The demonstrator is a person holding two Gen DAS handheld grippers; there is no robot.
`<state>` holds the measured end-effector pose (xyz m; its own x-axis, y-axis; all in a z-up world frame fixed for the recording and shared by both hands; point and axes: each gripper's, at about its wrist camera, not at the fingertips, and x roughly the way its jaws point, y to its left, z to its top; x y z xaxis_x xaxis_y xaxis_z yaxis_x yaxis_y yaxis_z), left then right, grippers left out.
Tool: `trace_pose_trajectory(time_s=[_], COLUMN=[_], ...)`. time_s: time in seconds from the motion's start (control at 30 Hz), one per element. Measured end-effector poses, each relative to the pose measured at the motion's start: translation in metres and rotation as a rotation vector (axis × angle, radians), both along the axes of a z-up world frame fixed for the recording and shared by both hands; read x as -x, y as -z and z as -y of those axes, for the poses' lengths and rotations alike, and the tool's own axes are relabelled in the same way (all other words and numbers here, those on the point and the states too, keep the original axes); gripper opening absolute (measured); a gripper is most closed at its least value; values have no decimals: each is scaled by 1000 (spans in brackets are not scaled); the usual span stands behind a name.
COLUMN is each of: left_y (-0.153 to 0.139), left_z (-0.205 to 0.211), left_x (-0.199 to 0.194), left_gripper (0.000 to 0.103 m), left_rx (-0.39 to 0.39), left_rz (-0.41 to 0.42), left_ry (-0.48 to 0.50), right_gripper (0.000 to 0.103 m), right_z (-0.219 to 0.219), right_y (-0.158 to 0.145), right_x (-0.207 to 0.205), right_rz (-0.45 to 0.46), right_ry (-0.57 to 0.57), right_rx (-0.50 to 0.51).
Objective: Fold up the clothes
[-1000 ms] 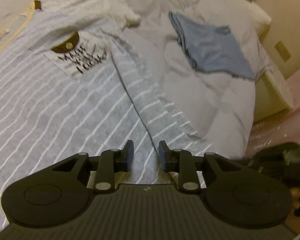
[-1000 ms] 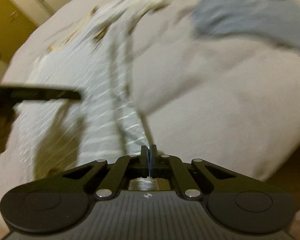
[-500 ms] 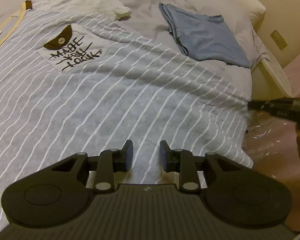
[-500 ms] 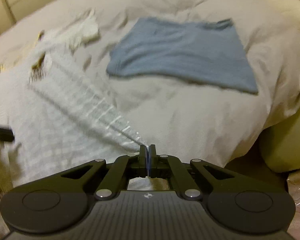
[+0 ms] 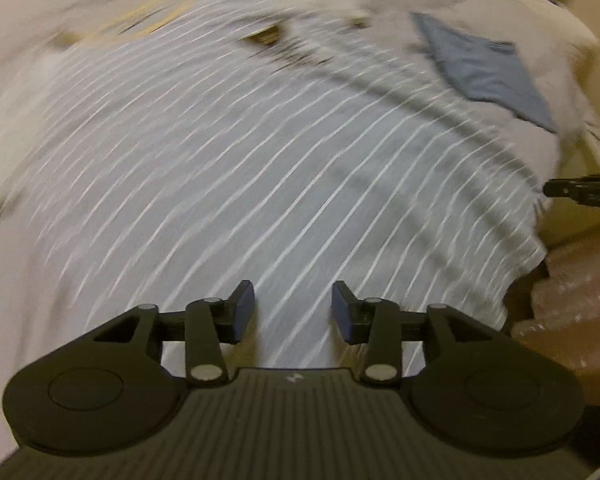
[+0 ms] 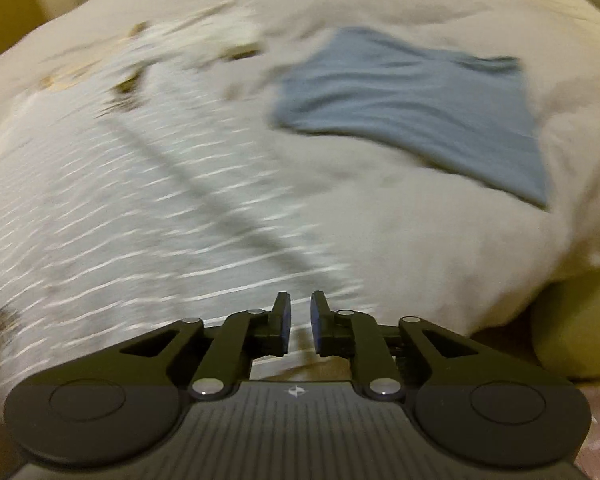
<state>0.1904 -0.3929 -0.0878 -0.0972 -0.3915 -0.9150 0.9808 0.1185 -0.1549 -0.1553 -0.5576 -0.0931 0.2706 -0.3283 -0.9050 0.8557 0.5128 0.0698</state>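
Both views blurred; striped shirt smeared.

Count: 1 grey white-striped T-shirt, spread flat; 1 folded blue-grey cloth garment; 1 whitish garment with yellow trim, too blurred to tell more; 1 off-white duvet-covered bed; 2 black two-finger grippers, left gripper and right gripper, both with jaws apart and empty

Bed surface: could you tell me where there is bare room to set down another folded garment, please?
Bare bedding lies between the striped shirt and the folded blue garment, reaching the bed's near edge. The shirt's side is fully covered.
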Motion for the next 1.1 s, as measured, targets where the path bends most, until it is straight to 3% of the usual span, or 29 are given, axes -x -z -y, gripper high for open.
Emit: trace_pose_trajectory(time_s=[0.07,0.2,0.33,0.53,0.57,0.6,0.63,0.8,0.9,1.0,1.1], left_y=[-2,0,13,45,48,50,47,28,29,33,25], left_z=[-38,-108,-143,-143,-143,-142,-143,-167,-184,-199,-195], left_x=[-13,-30,-33,-33,-35,-36,-37,-37,-45,-58,-68], left_gripper=[41,43,43,42,34,13,1,0,0,0,0], left_rx=[-23,-64,-56,-19,-12,-2,9,51,30,-8,13], left_rz=[3,-29,-135,-257,-283,-311,-324,-300,-271,-257,-269], left_ry=[-96,-257,-339,-361,-369,-365,-348,-298,-313,-342,-325], right_gripper=[35,36,39,45,45,45,45,45,45,51,53], right_z=[-10,-37,-59,-85,-88,-90,-91,-103,-108,-103,-92], right_y=[5,7,6,2,0,-1,-3,-17,-30,-43,-53], right_x=[-14,-36,-48,-57,-59,-60,-61,-73,-82,-87,-91], right_rz=[16,15,-6,-38,-44,-49,-52,-62,-54,-40,-40], right_ry=[-72,-189,-219,-183,-181,-180,-181,-186,-188,-190,-187], right_rx=[-46,-73,-66,-53,-49,-44,-39,-13,4,27,58])
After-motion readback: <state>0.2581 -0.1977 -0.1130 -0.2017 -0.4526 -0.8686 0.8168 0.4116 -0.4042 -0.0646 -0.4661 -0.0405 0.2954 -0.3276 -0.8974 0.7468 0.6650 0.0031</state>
